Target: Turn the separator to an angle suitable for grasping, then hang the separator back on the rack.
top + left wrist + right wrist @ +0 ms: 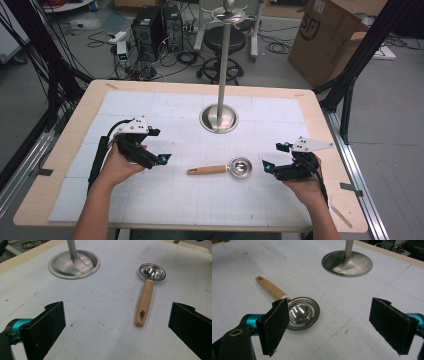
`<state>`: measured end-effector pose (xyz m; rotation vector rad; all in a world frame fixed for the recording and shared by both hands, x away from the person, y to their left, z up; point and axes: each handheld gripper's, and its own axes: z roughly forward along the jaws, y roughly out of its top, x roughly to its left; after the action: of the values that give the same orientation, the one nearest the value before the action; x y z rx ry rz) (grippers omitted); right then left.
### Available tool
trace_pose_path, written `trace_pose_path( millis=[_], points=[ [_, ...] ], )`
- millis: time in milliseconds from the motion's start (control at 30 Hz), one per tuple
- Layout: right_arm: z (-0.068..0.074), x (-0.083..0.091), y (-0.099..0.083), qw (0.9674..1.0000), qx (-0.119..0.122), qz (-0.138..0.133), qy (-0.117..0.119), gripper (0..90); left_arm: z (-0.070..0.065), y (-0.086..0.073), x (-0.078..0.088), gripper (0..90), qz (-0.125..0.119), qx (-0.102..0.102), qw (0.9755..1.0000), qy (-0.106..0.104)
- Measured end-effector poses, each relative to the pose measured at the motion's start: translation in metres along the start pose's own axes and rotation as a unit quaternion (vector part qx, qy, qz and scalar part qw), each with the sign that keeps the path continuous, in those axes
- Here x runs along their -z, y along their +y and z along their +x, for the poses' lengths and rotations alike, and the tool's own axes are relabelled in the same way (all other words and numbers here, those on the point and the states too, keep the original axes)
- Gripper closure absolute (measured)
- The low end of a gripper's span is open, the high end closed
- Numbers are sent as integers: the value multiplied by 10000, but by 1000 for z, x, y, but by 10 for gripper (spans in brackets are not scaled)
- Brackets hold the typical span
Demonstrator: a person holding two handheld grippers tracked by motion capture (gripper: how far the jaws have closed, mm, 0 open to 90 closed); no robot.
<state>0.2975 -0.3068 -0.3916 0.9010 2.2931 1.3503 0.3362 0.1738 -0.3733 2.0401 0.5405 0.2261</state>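
A small metal strainer spoon with a wooden handle lies flat on the white mat, bowl to the right. From the left gripper view the spoon lies ahead with its handle end nearest; from the right gripper view its bowl sits just past the left jaw. My left gripper is open, left of the handle. My right gripper is open too, just right of the bowl. Neither holds anything. A steel stand with a round base and a tall pole rises behind the spoon.
The white gridded mat covers a wooden table. The stand's base lies beyond the spoon in both gripper views. Off the table stand a stool, computer towers, a cardboard box and black frame legs.
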Motion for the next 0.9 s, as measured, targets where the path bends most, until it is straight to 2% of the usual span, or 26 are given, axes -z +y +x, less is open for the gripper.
trace_pose_path(
  millis=[267, 433, 633, 900],
  points=[
    [-4, -2, -1, 9999, -136, 14, -53, 155, 3, -3, -6, 16, 8, 65, 9999, -123],
    [-4, -1, -1, 9998, -165, 11, -93, 155, 2, -3, -10, 16, 44, 33, 9998, -188],
    [-4, -1, -1, 9998, -180, 60, -97, 155, 2, -5, -9, 16, 147, -8, 9998, -97],
    [5, -4, 3, 9999, 61, 133, -34, 155, 1, -6, -1, 16, -33, -89, 9999, -42]
  ],
)
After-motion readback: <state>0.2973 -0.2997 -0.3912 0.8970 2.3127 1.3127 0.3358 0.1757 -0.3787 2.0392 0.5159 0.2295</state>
